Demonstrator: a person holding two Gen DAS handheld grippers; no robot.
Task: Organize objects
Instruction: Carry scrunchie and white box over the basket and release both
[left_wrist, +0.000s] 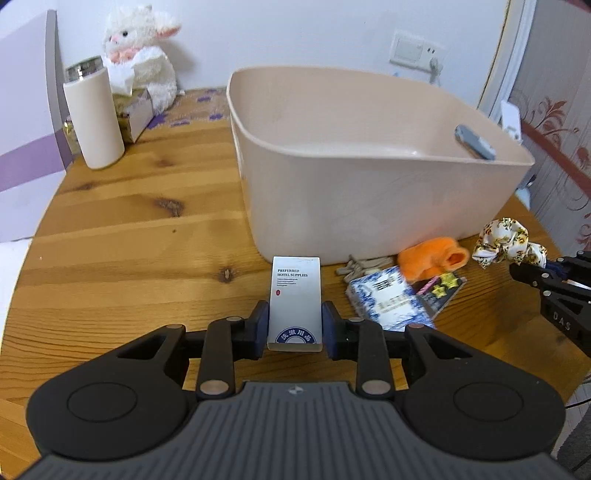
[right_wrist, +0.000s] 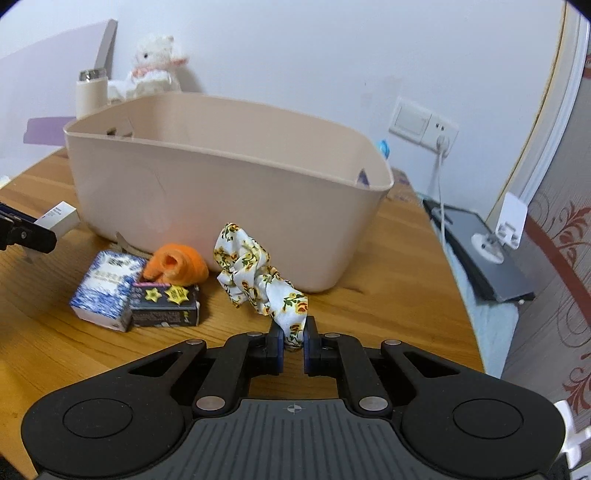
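Note:
My left gripper (left_wrist: 294, 328) is shut on a white hotel-supplies box (left_wrist: 295, 295), held just above the wooden table in front of the beige plastic bin (left_wrist: 369, 206). My right gripper (right_wrist: 294, 349) is shut on a floral scrunchie (right_wrist: 255, 273), which hangs in front of the bin (right_wrist: 207, 192). In the left wrist view the scrunchie (left_wrist: 506, 247) and the right gripper (left_wrist: 546, 273) show at the right edge. In the right wrist view the white box (right_wrist: 61, 218) and the left gripper's fingers (right_wrist: 26, 232) show at the left edge.
On the table by the bin lie a blue-white tissue pack (right_wrist: 107, 288), a black box with yellow stars (right_wrist: 166, 306) and an orange cloth (right_wrist: 177, 266). A beige flask (left_wrist: 94, 118), a tissue box (left_wrist: 135, 110) and a plush lamb (left_wrist: 144, 51) stand at the far left.

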